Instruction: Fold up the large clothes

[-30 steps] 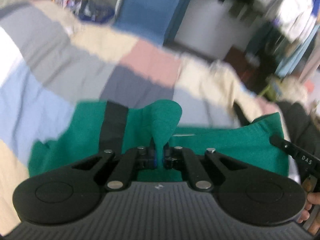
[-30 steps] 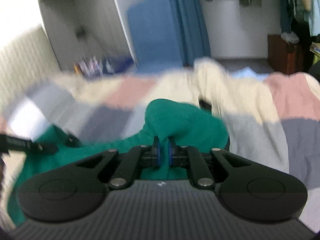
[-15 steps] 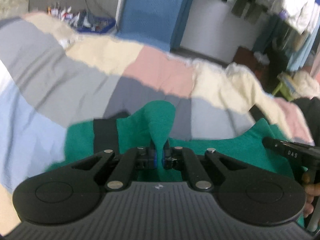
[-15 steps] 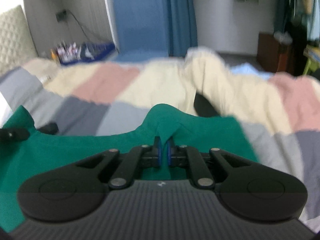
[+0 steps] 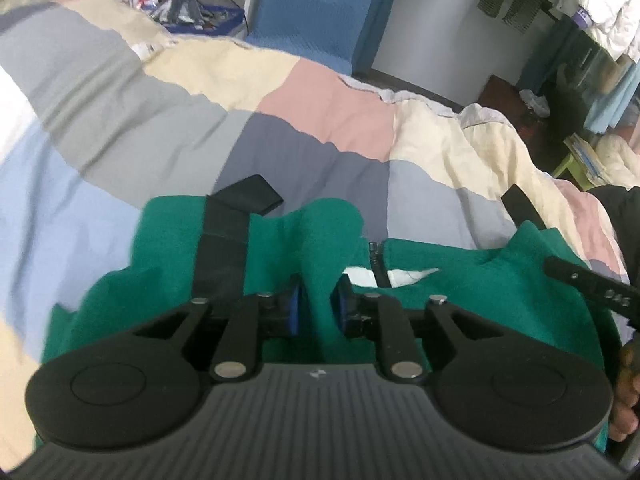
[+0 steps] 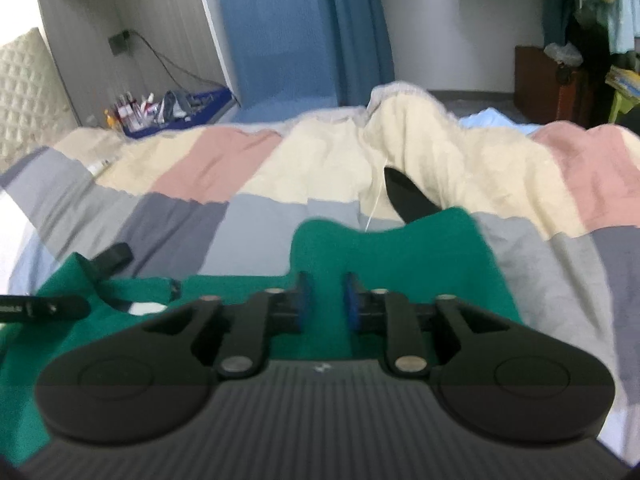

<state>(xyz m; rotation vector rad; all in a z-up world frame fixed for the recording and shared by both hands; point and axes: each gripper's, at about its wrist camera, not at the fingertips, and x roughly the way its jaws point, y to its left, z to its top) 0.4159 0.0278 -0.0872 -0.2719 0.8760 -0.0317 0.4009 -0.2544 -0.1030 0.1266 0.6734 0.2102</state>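
Observation:
A green garment (image 5: 460, 280) with black straps (image 5: 224, 248) lies spread on the patchwork quilt (image 5: 160, 120). My left gripper (image 5: 316, 308) hovers low over its left part. Its jaws are opening, and a raised green fold stands loosely between the blue pads (image 5: 295, 309). In the right wrist view the green garment (image 6: 400, 256) reaches up to a black strap end (image 6: 408, 200). My right gripper (image 6: 325, 304) is over the garment's right corner, jaws opening, with green cloth between the parted pads. Each view shows the other gripper's finger at its edge.
The quilt (image 6: 320, 168) bunches into a cream ridge at the back. Beyond the bed are a blue padded board (image 6: 276, 40), a blue tray of bottles (image 6: 172, 108), a brown cabinet (image 6: 548, 76) and hanging clothes (image 5: 592, 0). A hand (image 5: 628, 400) shows at the right edge.
Both grippers came down and forward with the green cloth pinched, laying it on the quilt. Their jaws, shut on folds before, now stand apart.

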